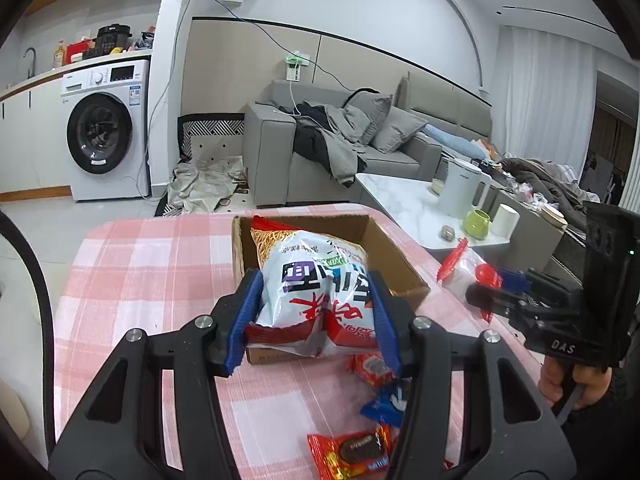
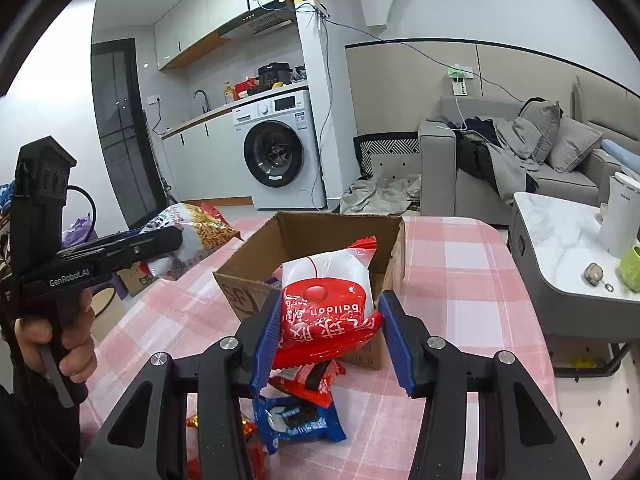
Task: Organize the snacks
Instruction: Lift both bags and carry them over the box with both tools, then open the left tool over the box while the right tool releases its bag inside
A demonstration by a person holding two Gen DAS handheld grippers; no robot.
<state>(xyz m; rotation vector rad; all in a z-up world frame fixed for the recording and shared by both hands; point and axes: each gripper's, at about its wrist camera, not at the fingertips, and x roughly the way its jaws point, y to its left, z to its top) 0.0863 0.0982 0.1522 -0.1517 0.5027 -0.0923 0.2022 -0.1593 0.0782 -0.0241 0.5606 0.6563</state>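
Two hand-held tongs, each carrying a snack bag above the pink checked bench [image 1: 160, 264]. The left tongs [image 1: 316, 312] pinch the lower part of a white noodle-snack bag [image 1: 316, 280]; the bag's long axis runs forward, away from the camera, so that its far end hangs over the open cardboard box [image 1: 384, 240]. The right tongs [image 2: 326, 332] pinch the red base of a red-and-white balloon-print bag [image 2: 326, 304], whose long axis likewise points ahead, its sealed top reaching over the near wall of the same box [image 2: 240, 292]. In both wrist views the box lies directly in front of the tongs and a little below them, between the two hands; neither hand appears clearly nearer. The coming move probably turns on this alignment: each bag must travel forward and down past the box rim before its grip is let go. Several small wrapped biscuits, among them a blue packet [image 2: 298, 424] and a red packet [image 1: 348, 450], lie loose on the bench, on the near side of the box.
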